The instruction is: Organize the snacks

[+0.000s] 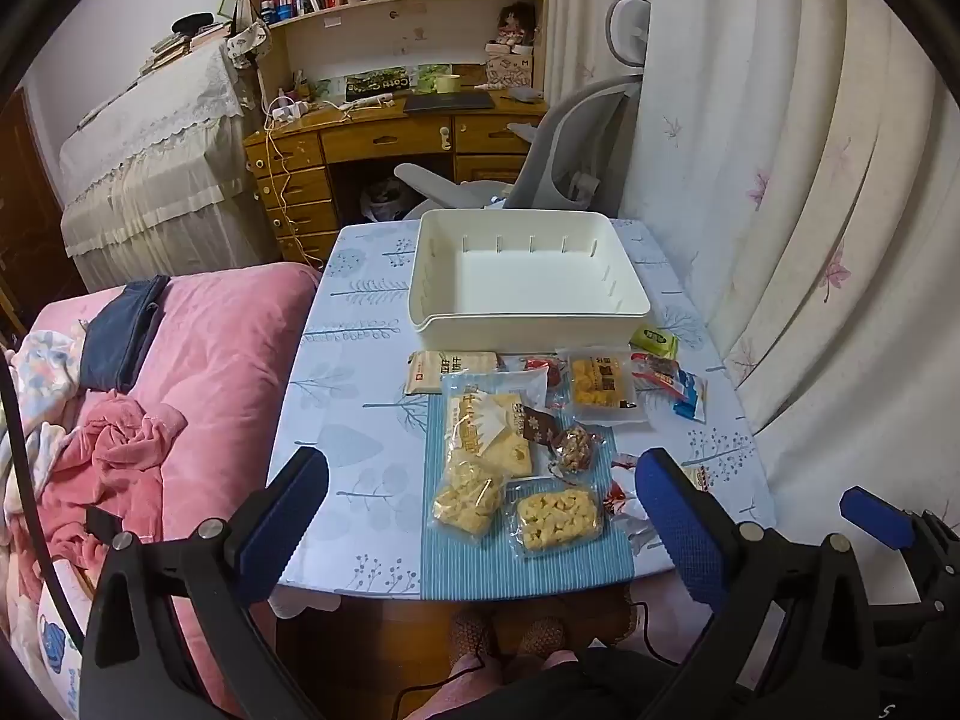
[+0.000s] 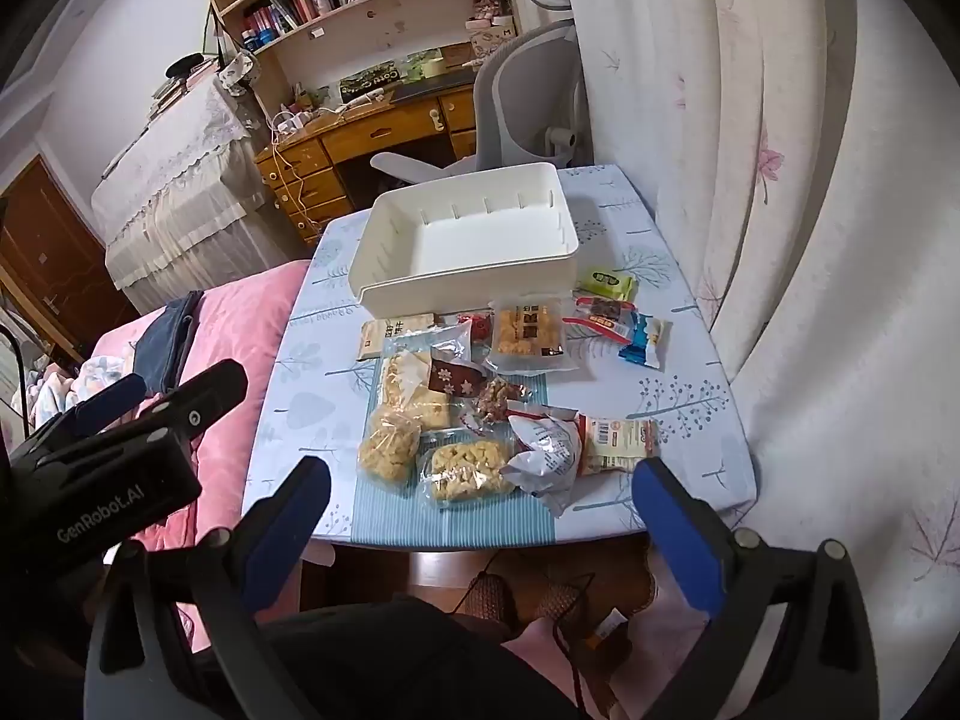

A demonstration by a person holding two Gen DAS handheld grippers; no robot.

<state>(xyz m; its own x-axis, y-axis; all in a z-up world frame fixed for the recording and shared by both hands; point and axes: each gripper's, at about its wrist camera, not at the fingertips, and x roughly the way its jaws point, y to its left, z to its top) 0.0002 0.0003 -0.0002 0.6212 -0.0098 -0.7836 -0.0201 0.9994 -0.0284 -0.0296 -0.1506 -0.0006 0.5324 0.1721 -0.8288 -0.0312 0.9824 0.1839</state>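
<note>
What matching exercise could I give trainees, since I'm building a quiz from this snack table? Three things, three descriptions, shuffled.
Things:
1. white bin
2. green packet
3. blue striped mat

Descriptions:
A. lies under the nearest snack bags at the table's near edge
B. nothing inside, at the far end of the table
C. beside the bin's near right corner

Pairs: 1-B, 2-C, 3-A
</note>
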